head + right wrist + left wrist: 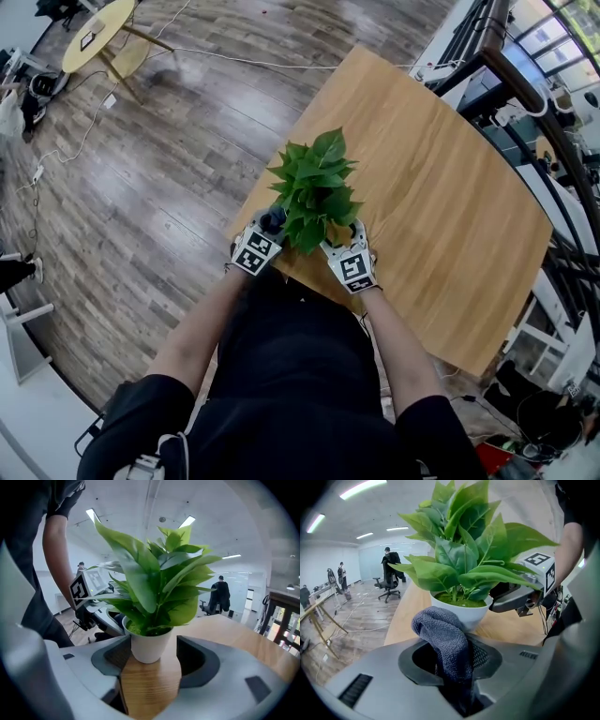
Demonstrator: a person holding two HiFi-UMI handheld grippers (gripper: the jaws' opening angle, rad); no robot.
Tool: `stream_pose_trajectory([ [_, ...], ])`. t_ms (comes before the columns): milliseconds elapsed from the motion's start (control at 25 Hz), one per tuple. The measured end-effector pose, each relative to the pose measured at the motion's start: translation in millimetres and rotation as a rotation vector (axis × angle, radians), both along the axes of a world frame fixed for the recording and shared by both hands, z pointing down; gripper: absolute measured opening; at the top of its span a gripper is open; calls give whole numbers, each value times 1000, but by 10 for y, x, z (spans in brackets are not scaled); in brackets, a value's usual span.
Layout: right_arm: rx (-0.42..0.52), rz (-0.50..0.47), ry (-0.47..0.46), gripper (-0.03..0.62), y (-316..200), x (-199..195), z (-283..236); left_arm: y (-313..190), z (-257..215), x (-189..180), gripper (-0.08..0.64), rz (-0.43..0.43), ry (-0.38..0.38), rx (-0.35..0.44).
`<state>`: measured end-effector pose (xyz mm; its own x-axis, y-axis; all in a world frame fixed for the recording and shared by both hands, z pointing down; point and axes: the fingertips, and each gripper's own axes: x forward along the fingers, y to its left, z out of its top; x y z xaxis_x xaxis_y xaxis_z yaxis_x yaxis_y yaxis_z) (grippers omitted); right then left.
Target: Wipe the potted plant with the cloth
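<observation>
A leafy green plant (pixel 314 183) in a white pot (pixel 461 613) stands near the front edge of the wooden table (pixel 441 187). My left gripper (pixel 259 246) is shut on a dark grey cloth (pixel 446 641), which bulges up out of the jaws just short of the pot. In the head view the cloth (pixel 273 220) sits at the plant's lower left leaves. My right gripper (pixel 152 656) is open, its jaws either side of the white pot (pixel 149 646), with the left jaw closest. It shows at the plant's right side (pixel 347 262).
The table's front edge (pixel 281 272) lies directly under both grippers. Wooden floor (pixel 141 187) spreads to the left, with a yellow round table (pixel 98 33) and cables far off. Railings and equipment (pixel 544 141) stand beyond the table's right side.
</observation>
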<state>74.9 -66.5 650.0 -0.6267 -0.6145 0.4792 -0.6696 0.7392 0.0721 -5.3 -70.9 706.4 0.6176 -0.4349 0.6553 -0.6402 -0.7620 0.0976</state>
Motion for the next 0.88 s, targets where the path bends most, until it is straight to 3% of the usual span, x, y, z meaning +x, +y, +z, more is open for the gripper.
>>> stream_pose_trajectory([
  [80,7,-19,-9,285,24,-79,-19,-9,-8,70,126,31,-11,17],
  [600,7,137,-11,284,12,-157,-26,244,12,207,126,48,29,-37],
  [880,-15,27,-22,284,262,-274,-41,11,39,-54,126,-17,-1,-35],
])
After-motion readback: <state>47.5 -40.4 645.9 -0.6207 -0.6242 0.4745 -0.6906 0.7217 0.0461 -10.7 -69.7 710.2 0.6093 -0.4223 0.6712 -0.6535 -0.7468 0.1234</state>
